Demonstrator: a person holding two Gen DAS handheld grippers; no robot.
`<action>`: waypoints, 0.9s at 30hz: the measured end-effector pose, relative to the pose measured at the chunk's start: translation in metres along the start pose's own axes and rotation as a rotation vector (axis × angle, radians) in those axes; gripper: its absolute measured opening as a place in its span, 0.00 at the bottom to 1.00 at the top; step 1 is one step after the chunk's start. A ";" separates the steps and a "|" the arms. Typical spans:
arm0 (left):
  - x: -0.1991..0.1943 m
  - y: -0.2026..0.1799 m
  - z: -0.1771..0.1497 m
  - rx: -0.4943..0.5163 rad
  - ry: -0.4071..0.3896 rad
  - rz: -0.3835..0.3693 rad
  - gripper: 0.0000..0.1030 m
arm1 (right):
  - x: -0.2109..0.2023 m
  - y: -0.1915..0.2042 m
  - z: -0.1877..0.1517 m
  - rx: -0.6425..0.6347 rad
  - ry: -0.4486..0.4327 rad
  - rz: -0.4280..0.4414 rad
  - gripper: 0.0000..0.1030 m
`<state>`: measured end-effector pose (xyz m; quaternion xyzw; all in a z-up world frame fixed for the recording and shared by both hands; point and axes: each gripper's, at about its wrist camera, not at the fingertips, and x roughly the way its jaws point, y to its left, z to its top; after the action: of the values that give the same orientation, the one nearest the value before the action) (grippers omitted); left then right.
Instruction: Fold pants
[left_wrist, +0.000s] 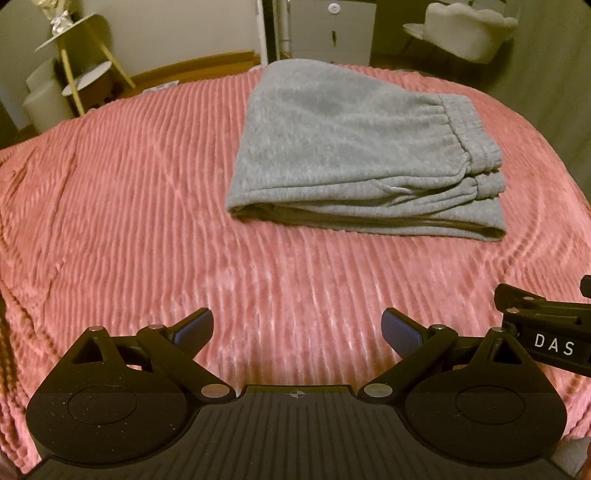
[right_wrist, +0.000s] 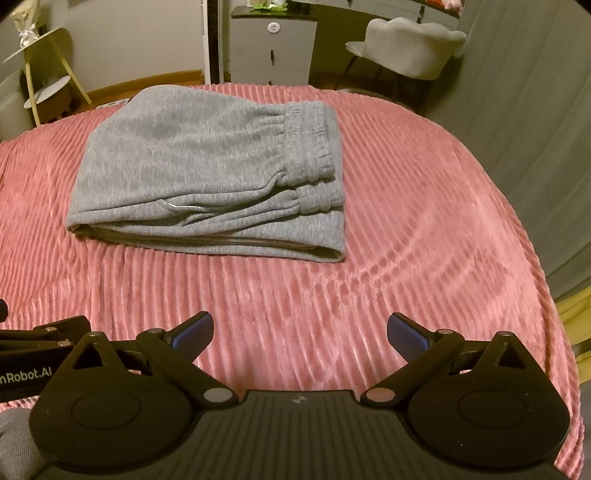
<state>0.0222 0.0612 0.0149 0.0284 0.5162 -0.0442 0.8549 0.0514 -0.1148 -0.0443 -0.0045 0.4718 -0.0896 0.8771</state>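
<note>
Hovering over the pink ribbed blanket (left_wrist: 147, 221), the left gripper (left_wrist: 297, 330) and right gripper (right_wrist: 300, 334) both have fingers spread apart and empty. Ahead, well clear of both, lie the grey pants (right_wrist: 207, 173), folded; their lower layers are hidden beneath.

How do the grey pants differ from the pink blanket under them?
The pants are grey with a fuzzy, even surface; the blanket is pink and ribbed. The pants are folded into a compact stack, the blanket lies spread flat. Both are soft fabric, untouched by either gripper.
</note>
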 end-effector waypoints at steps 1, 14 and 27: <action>0.000 0.000 0.000 0.002 -0.001 0.001 0.97 | 0.000 0.000 0.000 0.000 -0.001 0.001 0.97; 0.000 -0.001 -0.001 0.000 -0.002 0.000 0.97 | 0.000 0.000 0.000 -0.004 0.000 0.004 0.97; -0.001 -0.001 -0.001 -0.001 -0.008 0.001 0.97 | -0.002 0.001 0.000 -0.005 -0.004 0.005 0.97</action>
<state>0.0205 0.0600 0.0155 0.0279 0.5128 -0.0436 0.8569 0.0507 -0.1136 -0.0426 -0.0059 0.4703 -0.0863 0.8783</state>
